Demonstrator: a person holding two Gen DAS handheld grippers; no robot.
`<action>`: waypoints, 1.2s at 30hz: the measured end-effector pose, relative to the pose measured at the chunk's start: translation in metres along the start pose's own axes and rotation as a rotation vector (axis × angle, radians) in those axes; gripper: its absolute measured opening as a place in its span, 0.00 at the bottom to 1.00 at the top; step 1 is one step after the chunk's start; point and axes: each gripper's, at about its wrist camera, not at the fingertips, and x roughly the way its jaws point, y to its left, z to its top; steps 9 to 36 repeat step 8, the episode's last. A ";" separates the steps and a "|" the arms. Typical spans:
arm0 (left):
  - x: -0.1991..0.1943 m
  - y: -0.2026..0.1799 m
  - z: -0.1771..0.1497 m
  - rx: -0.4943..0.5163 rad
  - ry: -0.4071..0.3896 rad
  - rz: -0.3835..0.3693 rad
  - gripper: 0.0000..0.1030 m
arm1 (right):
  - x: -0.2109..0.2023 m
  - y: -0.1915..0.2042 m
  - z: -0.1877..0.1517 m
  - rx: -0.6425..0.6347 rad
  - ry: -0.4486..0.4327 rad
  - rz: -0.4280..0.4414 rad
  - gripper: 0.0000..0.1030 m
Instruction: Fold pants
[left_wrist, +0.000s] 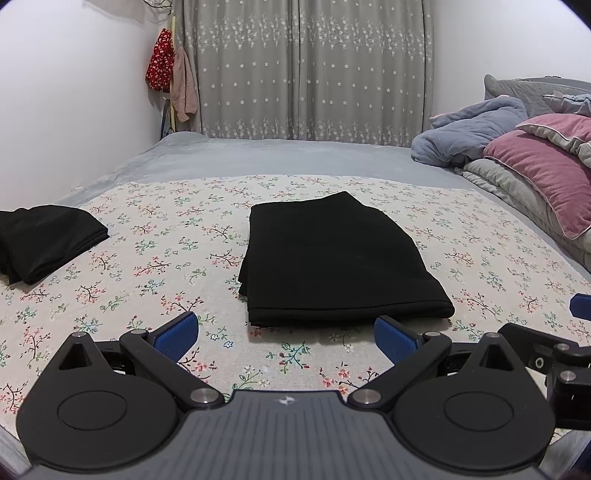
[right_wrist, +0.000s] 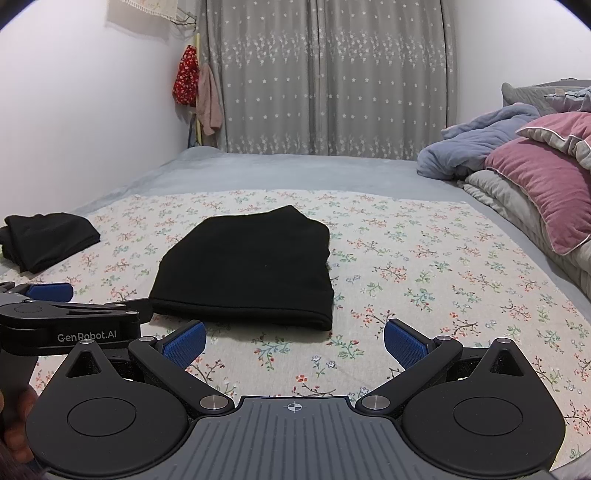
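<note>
Black pants (left_wrist: 332, 258) lie folded into a flat rectangle on the floral sheet (left_wrist: 147, 258); they also show in the right wrist view (right_wrist: 247, 269). My left gripper (left_wrist: 286, 334) is open and empty, just short of the pants' near edge. My right gripper (right_wrist: 295, 343) is open and empty, just short of the near edge, toward the pants' right end. The left gripper's body also shows at the left of the right wrist view (right_wrist: 74, 321).
A second folded black garment (left_wrist: 44, 240) lies at the far left of the sheet, also in the right wrist view (right_wrist: 48, 236). Pink and grey pillows (left_wrist: 546, 173) and a blue blanket (left_wrist: 465, 133) pile on the right. Curtains (left_wrist: 314, 70) hang behind the bed.
</note>
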 end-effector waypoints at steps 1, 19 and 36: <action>0.000 0.000 0.000 0.001 0.001 0.000 0.98 | 0.000 0.000 0.000 0.000 0.000 0.000 1.00; 0.001 -0.001 0.000 0.001 0.004 -0.001 0.98 | 0.000 0.001 0.000 0.000 0.000 0.000 1.00; 0.001 -0.001 0.000 0.001 0.004 -0.001 0.98 | 0.000 0.001 0.000 0.000 0.000 0.000 1.00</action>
